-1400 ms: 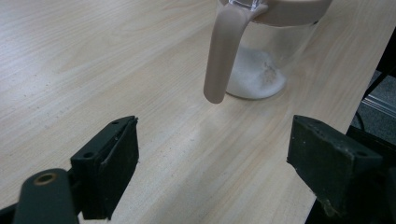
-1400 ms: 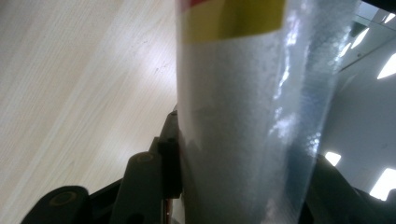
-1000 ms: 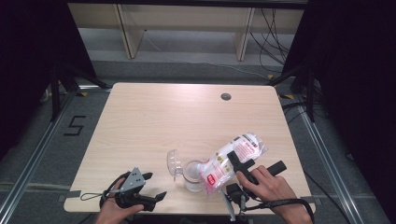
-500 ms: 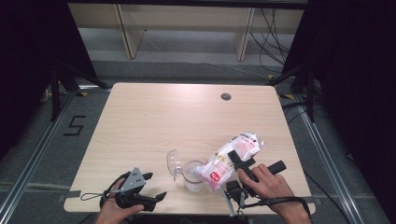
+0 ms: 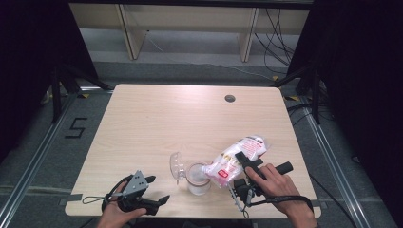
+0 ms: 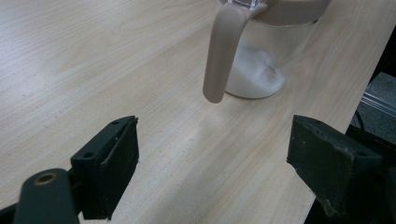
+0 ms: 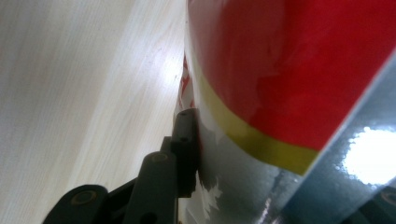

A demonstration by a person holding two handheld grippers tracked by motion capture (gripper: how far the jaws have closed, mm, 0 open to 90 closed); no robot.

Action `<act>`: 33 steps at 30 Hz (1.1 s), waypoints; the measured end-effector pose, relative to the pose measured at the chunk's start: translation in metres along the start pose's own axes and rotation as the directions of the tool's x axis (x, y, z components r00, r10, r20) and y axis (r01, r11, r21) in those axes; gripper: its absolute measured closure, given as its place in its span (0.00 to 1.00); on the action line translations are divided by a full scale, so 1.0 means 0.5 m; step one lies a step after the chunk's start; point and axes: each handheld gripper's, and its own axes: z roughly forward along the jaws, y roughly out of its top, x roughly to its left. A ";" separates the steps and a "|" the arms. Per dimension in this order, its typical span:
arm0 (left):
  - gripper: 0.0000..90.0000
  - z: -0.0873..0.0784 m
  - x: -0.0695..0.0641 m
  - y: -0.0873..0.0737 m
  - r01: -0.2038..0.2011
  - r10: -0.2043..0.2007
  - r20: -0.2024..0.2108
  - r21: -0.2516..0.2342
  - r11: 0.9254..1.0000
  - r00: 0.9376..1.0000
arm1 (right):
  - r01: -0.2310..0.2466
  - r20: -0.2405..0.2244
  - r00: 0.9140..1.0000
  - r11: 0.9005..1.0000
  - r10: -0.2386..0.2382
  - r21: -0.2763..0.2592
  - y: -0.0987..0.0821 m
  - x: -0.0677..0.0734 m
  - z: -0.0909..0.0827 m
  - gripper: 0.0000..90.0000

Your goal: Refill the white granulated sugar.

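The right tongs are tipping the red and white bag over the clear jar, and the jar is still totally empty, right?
Not quite. The right tongs do tip the red and white bag over the clear jar, but the jar is not empty: the left gripper view shows a small heap of white powder at its bottom.

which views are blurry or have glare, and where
Right gripper view: the red-and-clear plastic bag sits too close, soft and out of focus, with a white glare spot at lower right. Left gripper view: sharp, faint sheen on the light wooden table. High view: evenly lit, dark surroundings.
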 end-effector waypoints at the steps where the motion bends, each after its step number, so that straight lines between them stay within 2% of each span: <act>1: 0.18 0.000 0.000 0.000 0.000 0.000 0.000 0.001 1.000 1.000 | -0.035 0.006 0.999 0.999 0.035 -0.005 0.000 0.005 -0.001 0.77; 3: 0.18 0.000 0.000 0.000 -0.001 0.001 0.000 0.000 1.000 1.000 | 0.003 -0.006 1.000 1.000 -0.003 0.010 0.003 -0.001 -0.004 0.78; 4: 0.18 0.000 0.000 0.000 0.000 0.000 0.000 0.000 1.000 1.000 | 0.004 0.010 1.000 1.000 -0.004 -0.003 0.003 -0.001 -0.003 0.78; 5: 0.18 0.000 0.000 0.000 0.001 -0.001 -0.001 0.001 1.000 1.000 | 0.011 0.005 1.000 1.000 -0.011 -0.002 0.005 -0.003 -0.005 0.78; 6: 0.18 0.000 0.000 0.000 0.000 0.000 0.000 0.001 1.000 1.000 | 0.010 0.007 1.000 1.000 -0.010 -0.005 0.006 -0.005 -0.006 0.78; 7: 0.18 0.001 0.000 0.000 0.003 -0.003 0.000 -0.006 1.000 1.000 | -0.034 0.000 0.999 0.999 0.034 0.004 0.005 0.002 -0.008 0.78; 9: 0.18 0.000 0.000 0.000 0.000 0.000 -0.001 0.001 1.000 1.000 | 0.005 0.014 1.000 1.000 -0.005 0.001 0.007 -0.001 -0.008 0.78; 11: 0.18 0.000 0.000 0.000 0.000 0.000 -0.001 -0.001 1.000 1.000 | 0.004 0.008 1.000 1.000 -0.004 0.003 0.009 -0.002 -0.010 0.78; 12: 0.18 -0.001 0.000 0.000 0.000 0.000 -0.001 0.000 1.000 1.000 | 0.032 0.011 0.999 1.000 -0.032 -0.001 0.010 -0.006 -0.009 0.78; 14: 0.18 -0.002 0.002 0.001 -0.010 0.010 -0.006 0.009 1.000 1.000 | 0.024 0.012 1.000 1.000 -0.024 0.001 0.010 -0.005 -0.010 0.78; 18: 0.18 -0.001 0.000 0.000 0.002 -0.002 -0.001 -0.003 1.000 1.000 | 0.039 0.024 0.999 0.999 -0.039 -0.010 0.010 -0.008 -0.009 0.78; 20: 0.18 -0.002 0.002 0.001 -0.012 0.012 -0.009 0.006 1.000 1.000 | 0.021 0.003 1.000 1.000 -0.021 0.011 0.008 -0.004 -0.010 0.78; 21: 0.18 -0.002 0.002 0.001 -0.011 0.011 -0.009 0.007 1.000 1.000 | 0.036 0.007 0.999 0.999 -0.036 0.011 0.008 -0.005 -0.010 0.78; 22: 0.18 -0.001 0.000 0.001 -0.001 0.001 -0.006 -0.001 1.000 1.000 | 0.020 0.011 1.000 1.000 -0.020 0.015 0.006 -0.002 -0.010 0.78; 25: 0.18 0.001 -0.002 0.000 0.013 -0.013 0.004 -0.017 1.000 1.000 | 0.047 0.024 0.999 0.999 -0.047 0.006 0.006 -0.005 -0.010 0.79; 26: 0.18 -0.001 0.002 0.001 -0.010 0.010 -0.005 0.003 1.000 1.000 | 0.047 0.026 0.999 0.999 -0.048 0.010 0.006 -0.005 -0.010 0.79; 27: 0.18 0.000 0.002 0.000 -0.008 0.008 -0.008 -0.003 1.000 1.000 | 0.012 0.021 1.000 1.000 -0.013 0.022 0.006 0.000 -0.012 0.79; 28: 0.18 0.001 -0.002 0.000 0.013 -0.013 0.002 -0.021 1.000 1.000 | 0.014 0.021 1.000 1.000 -0.015 0.022 0.006 -0.001 -0.012 0.79; 29: 0.18 0.000 -0.001 0.001 0.010 -0.010 0.000 -0.012 1.000 1.000 | 0.041 0.027 0.999 0.999 -0.042 0.013 0.006 -0.005 -0.012 0.79; 30: 0.18 0.000 -0.001 0.001 0.011 -0.011 0.000 -0.013 1.000 1.000 | -0.001 0.019 1.000 1.000 0.001 0.030 0.005 0.000 -0.015 0.79; 31: 0.18 0.000 -0.001 0.001 0.012 -0.012 0.000 -0.013 1.000 1.000 | 0.044 0.027 0.999 0.999 -0.045 0.017 0.007 -0.006 -0.014 0.79; 33: 0.18 0.000 -0.002 0.001 0.012 -0.012 0.000 -0.013 1.000 1.000 | 0.039 0.037 0.999 0.999 -0.040 0.017 0.008 -0.005 -0.014 0.79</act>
